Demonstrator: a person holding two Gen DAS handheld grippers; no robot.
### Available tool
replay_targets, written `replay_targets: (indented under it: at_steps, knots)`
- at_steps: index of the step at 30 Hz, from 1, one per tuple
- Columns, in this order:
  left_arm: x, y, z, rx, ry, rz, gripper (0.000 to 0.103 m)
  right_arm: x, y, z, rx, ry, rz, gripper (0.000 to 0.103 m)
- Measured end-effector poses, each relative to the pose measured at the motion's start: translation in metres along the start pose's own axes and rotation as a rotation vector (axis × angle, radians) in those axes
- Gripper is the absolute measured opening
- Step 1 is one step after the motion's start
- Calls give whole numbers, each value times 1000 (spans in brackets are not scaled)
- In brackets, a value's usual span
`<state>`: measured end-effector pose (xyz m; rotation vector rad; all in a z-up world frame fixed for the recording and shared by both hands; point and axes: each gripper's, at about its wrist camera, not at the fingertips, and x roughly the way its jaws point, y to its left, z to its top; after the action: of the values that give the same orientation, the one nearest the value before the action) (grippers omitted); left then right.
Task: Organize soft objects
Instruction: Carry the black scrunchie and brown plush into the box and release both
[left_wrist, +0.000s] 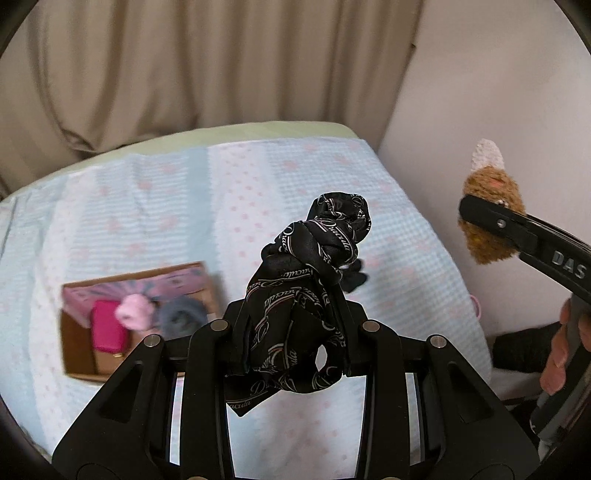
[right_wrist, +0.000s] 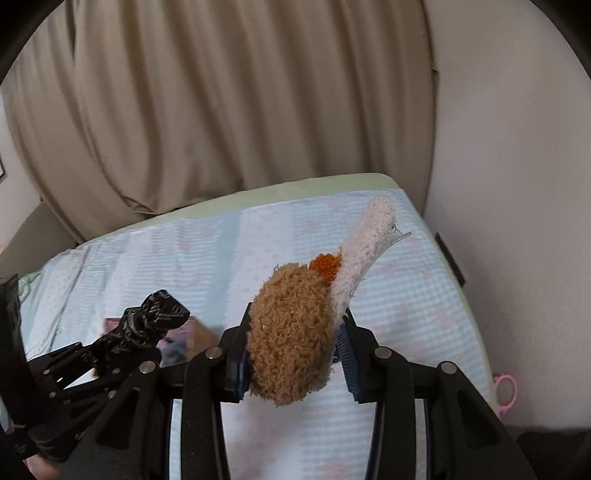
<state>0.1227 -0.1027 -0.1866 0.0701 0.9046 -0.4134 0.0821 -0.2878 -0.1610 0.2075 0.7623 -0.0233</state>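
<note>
Three soft things already lay in the cardboard box (left_wrist: 92, 332) at the left of the bed (left_wrist: 147, 206): a magenta pouch (left_wrist: 109, 325), a pale pink fluffy piece (left_wrist: 135, 312) and a grey-blue fuzzy one (left_wrist: 181, 317), so part of the sorting looked done. To the right of the box, the left tool (left_wrist: 295, 332) was clamped on a black printed scarf (left_wrist: 314, 266), bunched and knotted, held in the air above the blanket and not yet over the box. Behind the scarf a small dark item (left_wrist: 356, 277) lay on the blanket, too blurred to name, and probably remained to be collected. Farther right, the right tool (right_wrist: 295, 358) was closed on a brown plush toy (right_wrist: 288, 332) with a white woolly tail, also lifted clear of the bed. At the far right edge a pink ring-shaped thing (right_wrist: 504, 391) sat beside the mattress. Both held pieces still needed placing, I judged.
</note>
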Motion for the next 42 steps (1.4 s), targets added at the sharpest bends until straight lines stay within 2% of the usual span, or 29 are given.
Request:
replay_targets:
  at_steps: [8,14,18,23,29,36,42]
  knots:
    - [-40,97,-10,-44,-14,71,30,9,98,-10,-24,33,100,37]
    - [-52,176,-25,-93,-1,112,30,42,169,-20,-65,93,157,37]
    - [-45,225,-32,-122,29,124,30,72,203,-27,-63,142,175,37]
    - [-20,273,-38,-144,94,138,30,108,242,-41,-79,225,193,37]
    - [33,314,-49,-174,193,144,30,159,277,-65,-136,347,207,37]
    - [89,335,-70,-185,293,138,30,225,293,-100,-184,476,216,37]
    - [119,342,-81,-184,348,121,30,252,297,-115,-213,525,232,37]
